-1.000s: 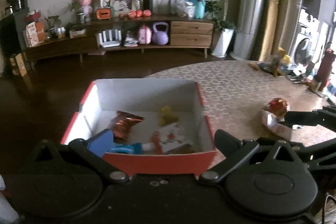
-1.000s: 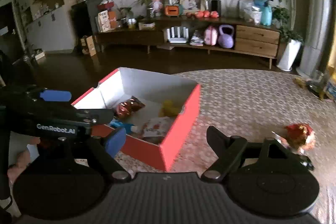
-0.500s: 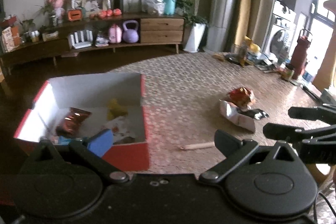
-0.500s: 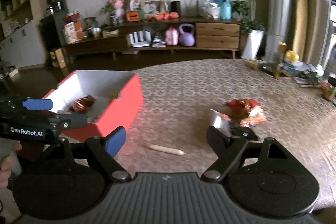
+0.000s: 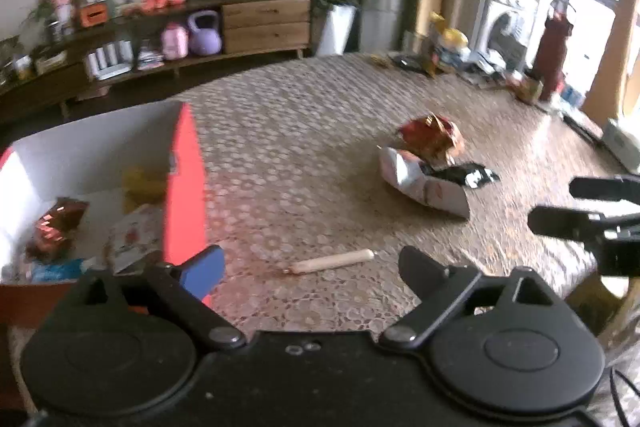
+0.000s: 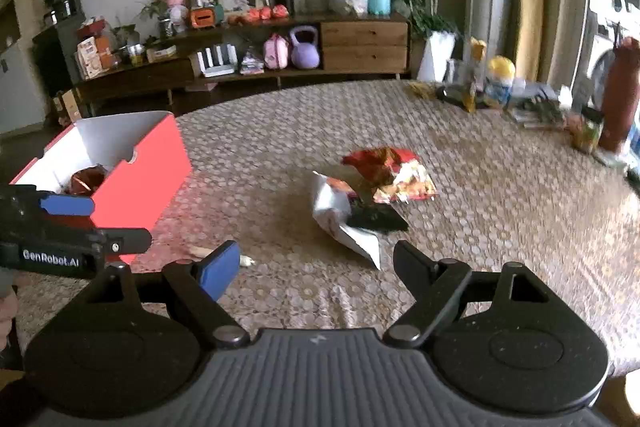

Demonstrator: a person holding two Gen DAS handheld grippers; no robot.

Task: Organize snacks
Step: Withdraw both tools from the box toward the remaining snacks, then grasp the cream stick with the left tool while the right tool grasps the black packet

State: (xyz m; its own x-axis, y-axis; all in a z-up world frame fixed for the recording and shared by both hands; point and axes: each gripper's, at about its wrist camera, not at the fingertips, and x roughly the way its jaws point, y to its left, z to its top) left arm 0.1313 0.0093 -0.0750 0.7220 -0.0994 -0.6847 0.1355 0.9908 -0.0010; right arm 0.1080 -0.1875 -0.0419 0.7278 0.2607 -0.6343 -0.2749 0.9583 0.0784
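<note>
A red box (image 5: 185,183) (image 6: 140,183) with white inside walls stands at the table's left and holds several snack packets. On the tablecloth, a thin beige stick snack (image 5: 332,261) lies just ahead of my left gripper (image 5: 310,267), whose jaws are closing with nothing between them. Farther right sits a small heap: a red and yellow bag (image 6: 388,169) (image 5: 432,137), a white packet (image 6: 340,215) (image 5: 424,183) and a black packet (image 6: 376,219) (image 5: 464,175). My right gripper (image 6: 316,263) is open and empty, hovering short of that heap.
The table's far right edge is cluttered with bottles and a dark red flask (image 6: 620,95) among small items. A low wooden sideboard (image 6: 280,55) lines the back wall. The left gripper's body (image 6: 60,239) reaches in at the right wrist view's left edge.
Both grippers swung right, away from over the red box, and sank toward the table. The stick snack and the heap of packets came into view ahead of them.
</note>
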